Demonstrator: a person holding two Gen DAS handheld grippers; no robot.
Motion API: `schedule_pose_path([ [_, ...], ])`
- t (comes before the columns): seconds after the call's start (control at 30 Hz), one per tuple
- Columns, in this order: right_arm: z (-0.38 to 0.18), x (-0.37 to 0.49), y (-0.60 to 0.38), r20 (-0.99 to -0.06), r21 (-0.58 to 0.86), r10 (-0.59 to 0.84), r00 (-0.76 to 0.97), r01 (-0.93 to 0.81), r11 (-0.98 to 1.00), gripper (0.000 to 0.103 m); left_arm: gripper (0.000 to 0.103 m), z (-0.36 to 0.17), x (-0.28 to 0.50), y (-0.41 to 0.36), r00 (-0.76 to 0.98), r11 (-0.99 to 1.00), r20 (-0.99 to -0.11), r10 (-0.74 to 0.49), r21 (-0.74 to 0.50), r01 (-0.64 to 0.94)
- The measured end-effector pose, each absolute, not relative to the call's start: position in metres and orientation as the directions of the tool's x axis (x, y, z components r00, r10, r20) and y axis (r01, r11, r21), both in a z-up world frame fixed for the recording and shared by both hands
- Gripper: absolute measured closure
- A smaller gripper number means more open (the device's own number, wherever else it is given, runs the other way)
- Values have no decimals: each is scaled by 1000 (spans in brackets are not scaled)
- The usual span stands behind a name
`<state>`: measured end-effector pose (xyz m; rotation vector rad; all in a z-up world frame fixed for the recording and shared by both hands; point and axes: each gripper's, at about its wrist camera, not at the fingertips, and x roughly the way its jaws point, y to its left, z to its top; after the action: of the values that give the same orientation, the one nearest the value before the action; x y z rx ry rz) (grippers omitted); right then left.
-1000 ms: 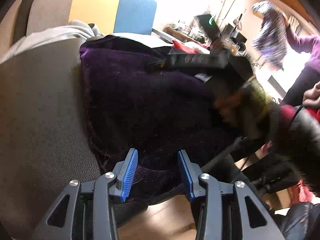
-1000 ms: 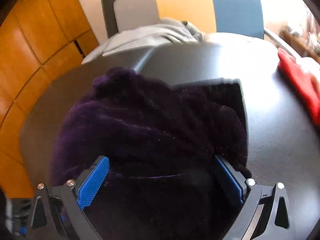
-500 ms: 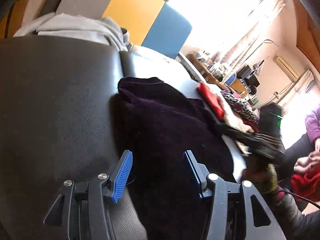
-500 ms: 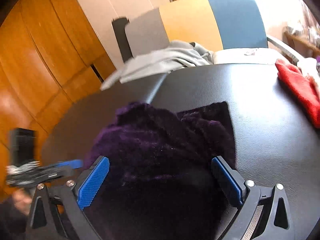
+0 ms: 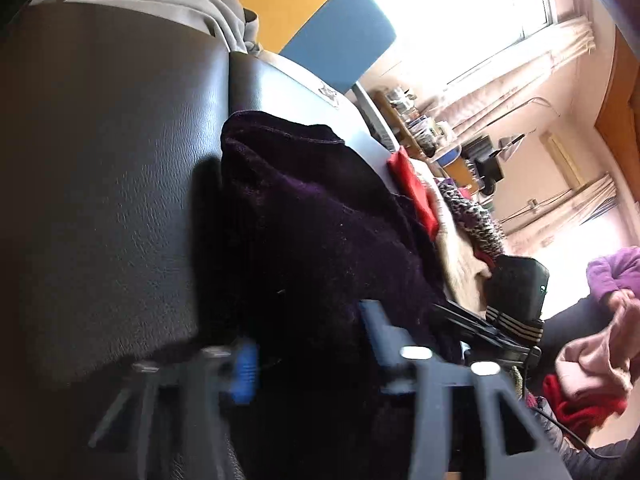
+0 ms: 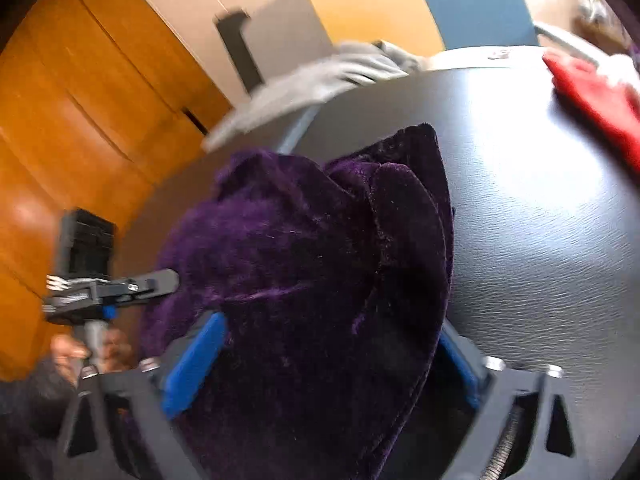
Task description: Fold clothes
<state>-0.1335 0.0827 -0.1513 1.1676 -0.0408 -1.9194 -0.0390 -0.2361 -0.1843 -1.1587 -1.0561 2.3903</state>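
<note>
Velvet (image 6: 320, 264), dark purple, lies bunched on the black cushion (image 6: 540, 208), its near part hanging off the front edge. Both grippers' jaws stand wide with nothing pinched: the right gripper (image 6: 324, 364) straddles the near cloth, the left gripper (image 5: 308, 356) sits at the cloth's left edge, blurred. Judging by the rumpled heap, folding is unfinished; each gripper would need an edge or corner to spread it flat. Red cloth (image 6: 592, 96) lies well apart.

Crumpled purple velvet garment (image 6: 304, 264) on black surface
</note>
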Motion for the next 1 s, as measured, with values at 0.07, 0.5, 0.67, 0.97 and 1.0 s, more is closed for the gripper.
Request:
schedule_pose_path([
  [0.07, -144, -129, 60, -723, 412, -669, -169, 672, -615, 52, 77, -180, -23, -246, -670, -677, -539, 511, -733, 73],
  [0.5, -113, -81, -262, -639, 499, -747, 181, 837, -225, 68, 78, -145, 156, -436, -848, -638, -529, 34, -665, 389],
  [0.67, -111, -43, -427, -643, 503, -715, 275, 856, -122, 68, 78, -162, 208, -517, -795, -544, -592, -130, -628, 556],
  [0.97, -109, 25, -515, -713, 241, -683, 159, 970, -27, 67, 69, -180, 276, -611, -688, -395, -656, -310, -570, 721],
  [1.0, -102, 34, -510, -700, 226, -691, 180, 974, 24, 66, 68, -177, 280, -609, -678, -394, -659, -325, -557, 731],
])
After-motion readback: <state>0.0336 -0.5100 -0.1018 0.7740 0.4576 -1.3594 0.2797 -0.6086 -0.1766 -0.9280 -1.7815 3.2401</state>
